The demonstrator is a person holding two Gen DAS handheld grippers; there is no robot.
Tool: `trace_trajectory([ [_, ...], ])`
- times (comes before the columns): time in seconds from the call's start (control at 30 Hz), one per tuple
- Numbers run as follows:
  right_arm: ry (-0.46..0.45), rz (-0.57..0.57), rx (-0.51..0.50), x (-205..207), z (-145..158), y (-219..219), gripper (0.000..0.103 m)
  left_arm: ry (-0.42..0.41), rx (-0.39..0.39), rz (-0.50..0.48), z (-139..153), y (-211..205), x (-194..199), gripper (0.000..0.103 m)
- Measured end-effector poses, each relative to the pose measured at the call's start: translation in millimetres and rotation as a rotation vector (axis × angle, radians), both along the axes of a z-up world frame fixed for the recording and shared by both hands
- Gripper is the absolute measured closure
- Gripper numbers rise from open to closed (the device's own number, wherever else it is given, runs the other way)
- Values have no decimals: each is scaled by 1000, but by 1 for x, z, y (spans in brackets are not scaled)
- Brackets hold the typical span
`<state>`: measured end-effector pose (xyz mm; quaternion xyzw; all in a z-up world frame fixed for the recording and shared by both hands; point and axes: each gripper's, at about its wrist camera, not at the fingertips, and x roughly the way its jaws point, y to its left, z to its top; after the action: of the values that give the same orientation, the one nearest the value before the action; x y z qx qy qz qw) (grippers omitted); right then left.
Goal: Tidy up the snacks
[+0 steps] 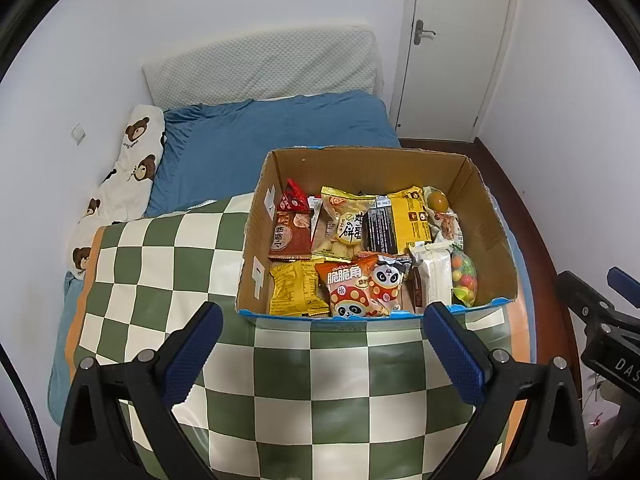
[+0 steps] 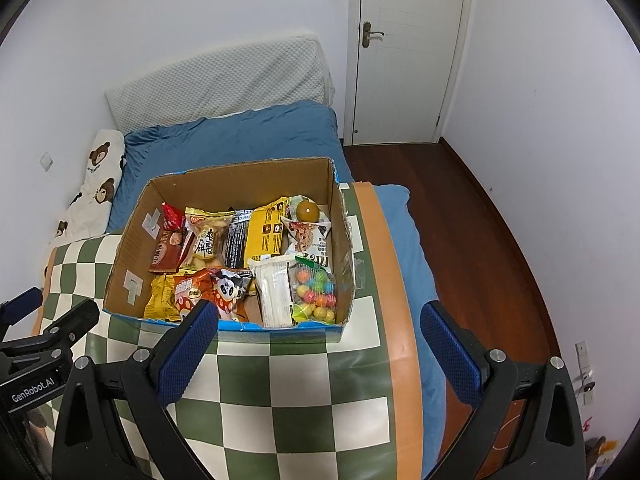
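both the left gripper (image 1: 324,344) and right gripper (image 2: 320,340) are held wide open and empty before the snack-filled cardboard box (image 1: 496,236), so a packet is probably to be picked next.

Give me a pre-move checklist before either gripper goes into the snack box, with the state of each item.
1. Left gripper open and holding nothing: ok.
2. Right gripper open and holding nothing: ok.
3. Cardboard box open at the top, snacks reachable from above: ok.
4. Box resting flat on the checkered cloth: ok, though the bed underneath is soft, so it may shift when pushed.
5. Snacks sorted by type: not ok; the panda snack bag, the yellow packet and the bag of coloured candy balls lie mixed and overlapping.
6. Whether more packets lie hidden beneath the top layer: cannot tell.
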<state>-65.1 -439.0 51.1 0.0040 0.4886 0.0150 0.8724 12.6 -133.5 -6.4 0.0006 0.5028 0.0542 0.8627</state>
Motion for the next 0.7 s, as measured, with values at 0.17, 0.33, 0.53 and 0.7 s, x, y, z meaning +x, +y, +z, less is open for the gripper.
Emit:
trace_trajectory([
  [0.17, -2, -1, 3, -2, 0, 1, 0, -3, -2, -2, 1, -1, -1, 0],
  [0.33, -8, 2, 5, -4, 3, 2, 0, -9, 5, 2, 4, -1, -4, 0],
  [0.53, -7, 4, 11, -6, 6, 2, 0, -12, 13, 3, 6, -2, -5, 0],
  [0.7, -7, 13, 7, -9, 8, 4, 0, -15, 14, 1, 7, -2, -6, 0],
])
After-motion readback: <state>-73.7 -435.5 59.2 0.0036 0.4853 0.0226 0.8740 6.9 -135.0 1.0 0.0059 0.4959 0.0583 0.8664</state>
